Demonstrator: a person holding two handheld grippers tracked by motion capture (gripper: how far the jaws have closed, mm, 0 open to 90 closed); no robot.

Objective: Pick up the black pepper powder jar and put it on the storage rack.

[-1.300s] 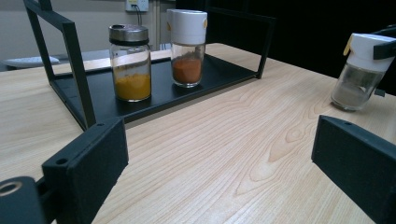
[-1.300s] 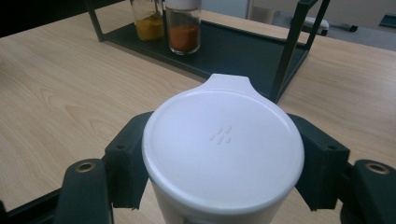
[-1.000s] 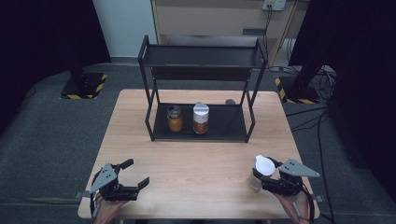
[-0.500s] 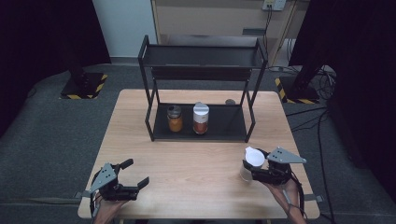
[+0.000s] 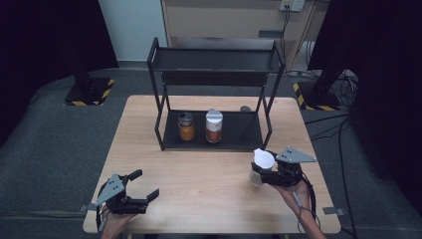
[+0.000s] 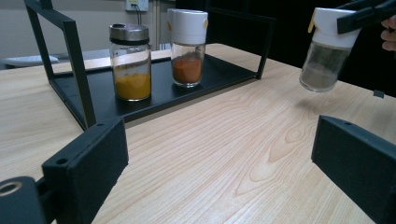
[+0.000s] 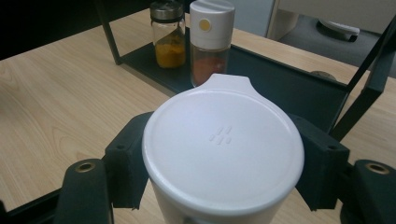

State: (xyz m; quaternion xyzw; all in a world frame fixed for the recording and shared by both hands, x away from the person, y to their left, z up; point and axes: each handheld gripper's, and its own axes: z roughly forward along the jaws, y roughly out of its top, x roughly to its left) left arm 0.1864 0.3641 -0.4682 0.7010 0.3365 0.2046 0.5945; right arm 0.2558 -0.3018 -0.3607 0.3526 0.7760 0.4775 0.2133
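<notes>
the right hand-held gripper point(image 5: 267, 168) holds a white-capped shaker jar point(image 5: 261, 167) by its cap, clear of the tabletop point(image 5: 209, 184) at lower right of the high view; it is probably bound for the black rack point(image 5: 214, 94), so keep it upright and aim for the free tray space right of the two spice jars point(image 5: 200, 126). the left hand-held gripper point(image 5: 142, 185), lower left, is wide apart and holds nothing.
</notes>
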